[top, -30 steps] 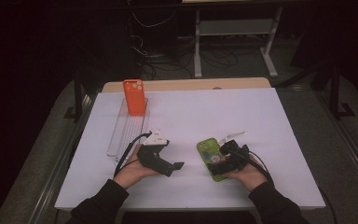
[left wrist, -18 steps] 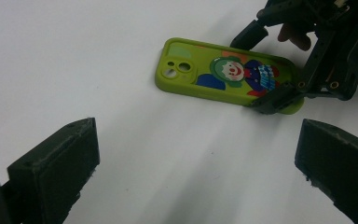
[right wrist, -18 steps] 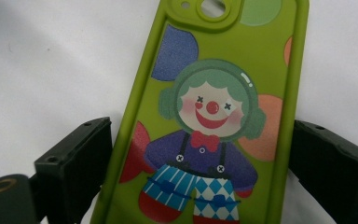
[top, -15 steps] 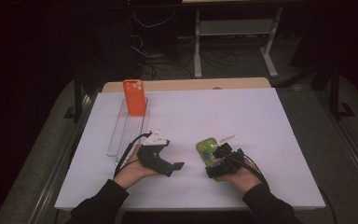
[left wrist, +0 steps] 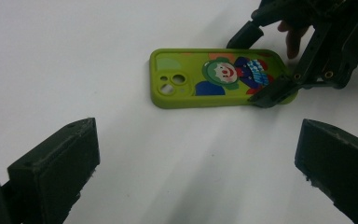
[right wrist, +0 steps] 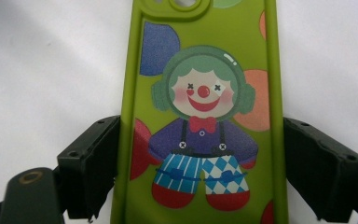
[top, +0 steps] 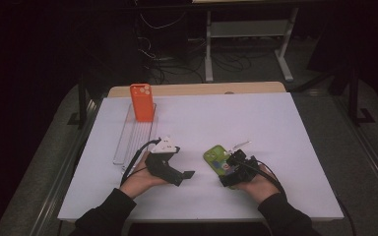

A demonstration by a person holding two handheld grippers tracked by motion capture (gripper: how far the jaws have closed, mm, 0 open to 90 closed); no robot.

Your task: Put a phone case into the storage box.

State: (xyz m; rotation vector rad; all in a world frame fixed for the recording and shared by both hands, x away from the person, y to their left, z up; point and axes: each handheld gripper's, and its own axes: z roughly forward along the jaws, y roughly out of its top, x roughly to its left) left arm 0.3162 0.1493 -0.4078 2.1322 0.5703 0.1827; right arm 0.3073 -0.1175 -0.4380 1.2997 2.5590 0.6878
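- Dark room all around, with cables and a metal frame on the floor beyond a table (top: 295, 123) topped by a white sheet.
- On the far left of the sheet lies a clear tray (top: 128, 142), long and narrow, with an orange phone case (top: 142, 102) standing upright at its far end.
- Left gripper (top: 186, 175) rests in the person's hand near the front edge, pointing rightward; its jaws stand spread wide with bare sheet between them.
- Right gripper (top: 225, 173) sits just right of it, its jaws straddling the near end of the green phone case (top: 216, 158). They have just been closing in on the case; the left jaw sits against the case's long edge, while a thin gap seems to remain at the right one.
- That green phone case (right wrist: 205, 116) lies flat on the sheet, back side up, near the front centre, printed with a clown (right wrist: 201, 121) in a green wig; camera cutout points away from the right gripper.
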